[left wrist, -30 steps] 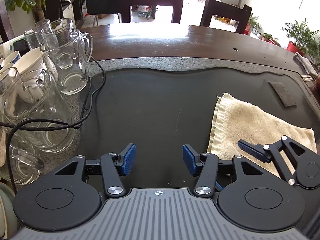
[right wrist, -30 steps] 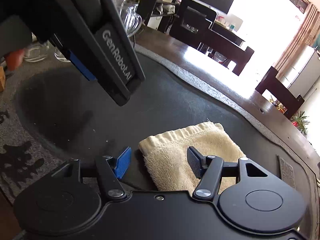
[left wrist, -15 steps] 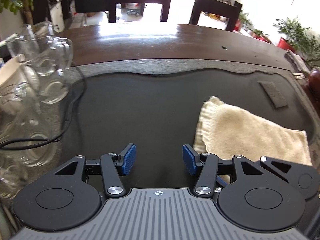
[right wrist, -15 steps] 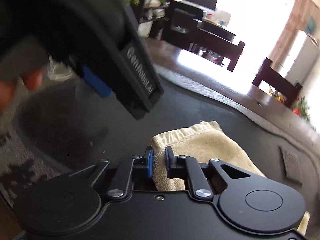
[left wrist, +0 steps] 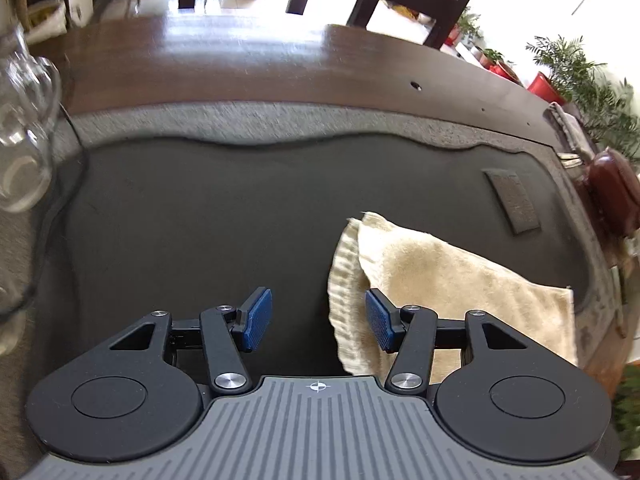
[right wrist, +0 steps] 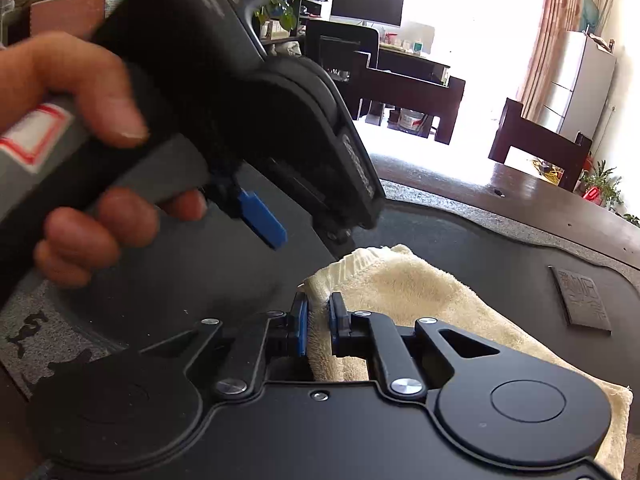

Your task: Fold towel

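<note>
A cream towel (left wrist: 452, 280) lies folded on the dark mat (left wrist: 224, 216), right of centre. Its near-left corner is lifted and curled. My left gripper (left wrist: 318, 320) is open and empty, with its right pad beside the towel's left edge. In the right wrist view my right gripper (right wrist: 317, 326) is shut on the near-left edge of the towel (right wrist: 420, 292). The left gripper (right wrist: 256, 216), held in a hand, hangs above and left of it.
Glass jugs (left wrist: 20, 148) and a black cable stand at the mat's left edge. A small dark stone plaque (left wrist: 514, 200) lies on the mat behind the towel. A brown pot (left wrist: 612, 196) sits at the right. Wooden table (left wrist: 240, 64) and chairs lie beyond.
My right gripper has closed on the towel's near-left edge and lifted it, so the corner curls up. My left gripper has moved right toward the towel, staying open.
</note>
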### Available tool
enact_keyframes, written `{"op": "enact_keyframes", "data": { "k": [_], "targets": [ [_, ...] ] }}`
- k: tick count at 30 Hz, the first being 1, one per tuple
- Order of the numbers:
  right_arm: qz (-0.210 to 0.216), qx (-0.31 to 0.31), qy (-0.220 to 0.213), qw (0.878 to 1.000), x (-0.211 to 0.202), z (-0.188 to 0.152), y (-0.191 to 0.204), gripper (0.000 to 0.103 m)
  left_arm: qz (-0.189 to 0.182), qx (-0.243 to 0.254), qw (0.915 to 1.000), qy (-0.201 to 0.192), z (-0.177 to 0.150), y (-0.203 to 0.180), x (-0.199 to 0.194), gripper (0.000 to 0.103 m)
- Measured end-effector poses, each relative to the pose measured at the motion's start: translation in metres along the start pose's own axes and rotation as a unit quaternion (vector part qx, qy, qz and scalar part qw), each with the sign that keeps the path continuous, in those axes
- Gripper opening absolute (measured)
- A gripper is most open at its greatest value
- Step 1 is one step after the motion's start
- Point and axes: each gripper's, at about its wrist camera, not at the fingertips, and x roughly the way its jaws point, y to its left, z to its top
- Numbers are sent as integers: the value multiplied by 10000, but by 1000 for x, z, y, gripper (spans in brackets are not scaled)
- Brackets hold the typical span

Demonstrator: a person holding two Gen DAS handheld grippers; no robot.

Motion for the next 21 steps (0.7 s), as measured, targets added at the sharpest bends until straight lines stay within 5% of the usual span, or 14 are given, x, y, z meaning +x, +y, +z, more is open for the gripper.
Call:
{"op": "enact_keyframes", "data": {
  "k": [21],
  "targets": [
    [58,96,1,9999,-5,0,0,12,-847,-806,9931,129,17,6,18,54]
  ]
}}
